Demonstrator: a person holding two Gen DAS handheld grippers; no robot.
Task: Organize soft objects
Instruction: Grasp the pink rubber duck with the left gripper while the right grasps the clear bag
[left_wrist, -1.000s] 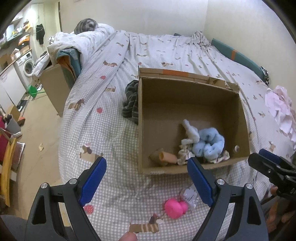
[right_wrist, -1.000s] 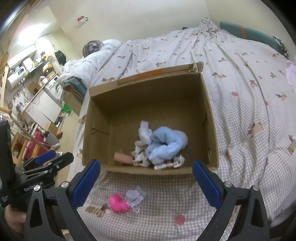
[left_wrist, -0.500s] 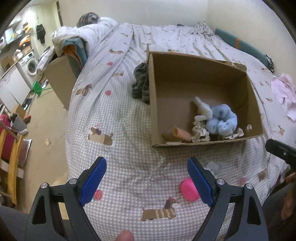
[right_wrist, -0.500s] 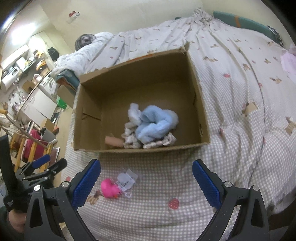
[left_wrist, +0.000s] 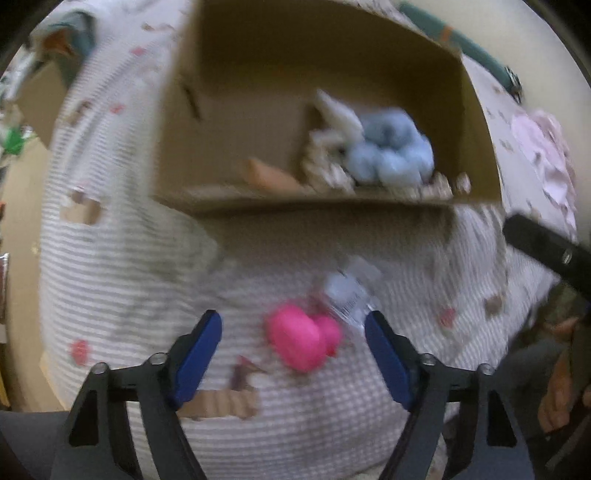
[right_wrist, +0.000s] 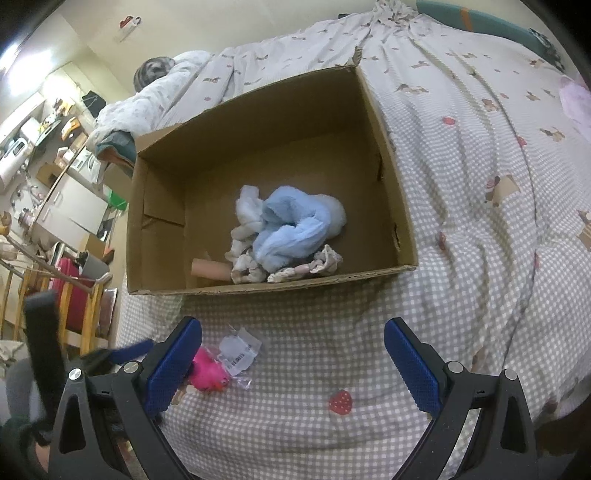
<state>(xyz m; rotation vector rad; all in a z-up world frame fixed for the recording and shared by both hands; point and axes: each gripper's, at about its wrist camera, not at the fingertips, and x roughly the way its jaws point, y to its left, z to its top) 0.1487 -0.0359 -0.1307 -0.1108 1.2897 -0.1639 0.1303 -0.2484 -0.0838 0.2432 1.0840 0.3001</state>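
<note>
Left jaws narrower around pink toy (left_wrist: 301, 341)

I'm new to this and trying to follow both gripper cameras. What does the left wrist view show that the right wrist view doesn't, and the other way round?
Only the left wrist view, which is blurred, shows the left gripper head-on: its jaws have just been closing, with the pink soft toy between them but not yet pinched.

Only the right wrist view shows the open right gripper over bare bedspread, and the cluttered room at left.

Both show the cardboard box holding a blue fluffy cloth, and the toy with its clear tag.
</note>
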